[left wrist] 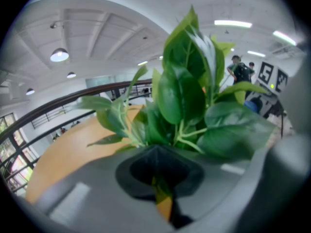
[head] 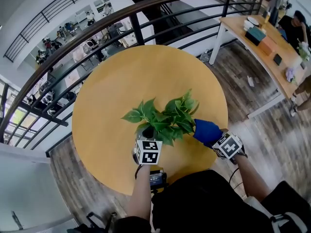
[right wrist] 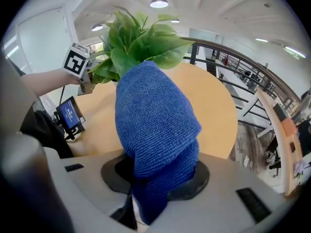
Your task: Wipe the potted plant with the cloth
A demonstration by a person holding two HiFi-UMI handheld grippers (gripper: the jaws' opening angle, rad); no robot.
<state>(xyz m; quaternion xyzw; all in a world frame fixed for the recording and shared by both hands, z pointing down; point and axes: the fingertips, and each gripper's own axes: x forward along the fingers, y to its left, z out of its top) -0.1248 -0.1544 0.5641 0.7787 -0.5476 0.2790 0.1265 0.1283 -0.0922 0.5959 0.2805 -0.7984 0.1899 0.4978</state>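
**As the Plant Is Steadied, the Cloth Is Set to Its Leaves**

While the potted plant (head: 167, 115) stands upright near the worktop's (head: 112, 81) near edge, its stems rising vertically, its base appears pinched by the left tool (left wrist: 159, 181), whose jaws are drawn almost together. The blue cloth (right wrist: 153, 115) is clamped in the right tool (right wrist: 155, 178), its folded length pointing along the jaws at the foliage's right side. Wiping is judged to be in hand; a light stroke along one leaf is called for next.
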